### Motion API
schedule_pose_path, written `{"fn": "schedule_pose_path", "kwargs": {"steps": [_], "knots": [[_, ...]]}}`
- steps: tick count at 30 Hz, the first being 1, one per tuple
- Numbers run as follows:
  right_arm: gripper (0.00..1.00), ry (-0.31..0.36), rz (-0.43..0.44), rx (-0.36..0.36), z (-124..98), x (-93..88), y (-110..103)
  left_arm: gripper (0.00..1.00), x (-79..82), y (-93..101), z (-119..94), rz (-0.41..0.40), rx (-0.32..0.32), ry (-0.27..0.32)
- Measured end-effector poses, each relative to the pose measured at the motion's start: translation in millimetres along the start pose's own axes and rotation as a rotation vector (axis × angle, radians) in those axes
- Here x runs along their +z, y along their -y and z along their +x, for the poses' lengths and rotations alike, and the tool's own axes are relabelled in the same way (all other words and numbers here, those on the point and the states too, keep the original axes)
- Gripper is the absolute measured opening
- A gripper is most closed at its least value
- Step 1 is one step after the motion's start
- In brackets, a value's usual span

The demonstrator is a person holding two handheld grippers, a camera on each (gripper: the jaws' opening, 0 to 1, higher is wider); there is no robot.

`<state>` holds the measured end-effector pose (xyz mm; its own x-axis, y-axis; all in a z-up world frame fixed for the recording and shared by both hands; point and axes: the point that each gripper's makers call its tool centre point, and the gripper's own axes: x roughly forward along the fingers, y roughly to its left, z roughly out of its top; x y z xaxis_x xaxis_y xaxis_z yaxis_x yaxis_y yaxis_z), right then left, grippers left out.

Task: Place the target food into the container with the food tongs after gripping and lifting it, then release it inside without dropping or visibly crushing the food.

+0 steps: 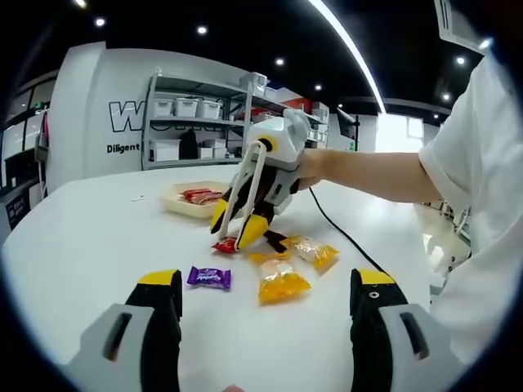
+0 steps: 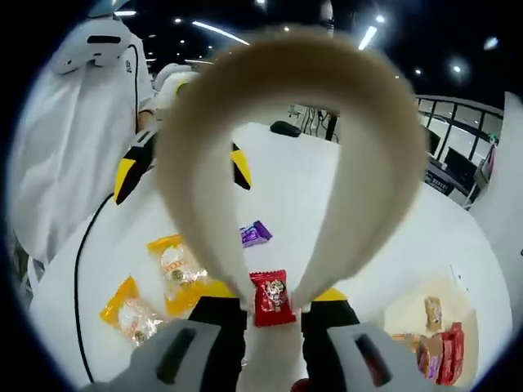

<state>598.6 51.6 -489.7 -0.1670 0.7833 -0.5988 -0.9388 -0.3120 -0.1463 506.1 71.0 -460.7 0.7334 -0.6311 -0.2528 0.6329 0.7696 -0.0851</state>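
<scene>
Lying between tongs' (image 2: 278, 155) tips: red packet (image 2: 272, 297).

White table (image 1: 73, 245), metal shelving (image 1: 196, 122) — dark ceiling, perhaps strip-lit.

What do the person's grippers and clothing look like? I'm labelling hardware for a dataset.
The left gripper has grey jaws with black and yellow tips. The right gripper has a white body, yellow-black tips and a trailing black cable. The person wears a white short sleeve.

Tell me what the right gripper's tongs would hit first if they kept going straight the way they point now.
Likely the red snack packet lying between the tips of the food tongs held in the right gripper, then the white table beneath it.
</scene>
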Motion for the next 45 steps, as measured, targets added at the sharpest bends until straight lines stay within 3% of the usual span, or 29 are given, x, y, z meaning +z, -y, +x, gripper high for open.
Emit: {"fn": "schedule_pose_path", "kwargs": {"steps": [8, 19, 25, 30, 37, 45], "knots": [[0.20, 0.001, 0.053, -0.080, -5.6, -2.1, -5.4, 0.83, 1.0, 1.0, 0.5, 0.002, -0.004, 0.003], [0.22, 0.027, 0.052, -0.057, -2.4, 1.7, -6.3, 0.83, 1.0, 2.3, 0.0, 0.000, -0.007, 0.006], [0.18, 0.030, 0.061, -0.033, -0.7, 1.1, -7.3, 0.83, 0.4, 1.4, -1.2, -0.002, -0.003, 0.007], [0.16, 0.034, 0.120, -0.056, -1.8, -0.9, -6.9, 0.82, -0.3, 1.6, -0.7, -0.004, -0.005, 0.005], [0.15, 0.025, 0.134, -0.088, -4.2, -0.8, -5.7, 0.82, 0.5, 2.4, 0.3, -0.003, -0.008, 0.006], [0.15, 0.048, 0.148, -0.110, -17.8, 14.8, -1.3, 0.82, 0.3, 3.0, -0.1, -0.002, -0.010, 0.007]]}}
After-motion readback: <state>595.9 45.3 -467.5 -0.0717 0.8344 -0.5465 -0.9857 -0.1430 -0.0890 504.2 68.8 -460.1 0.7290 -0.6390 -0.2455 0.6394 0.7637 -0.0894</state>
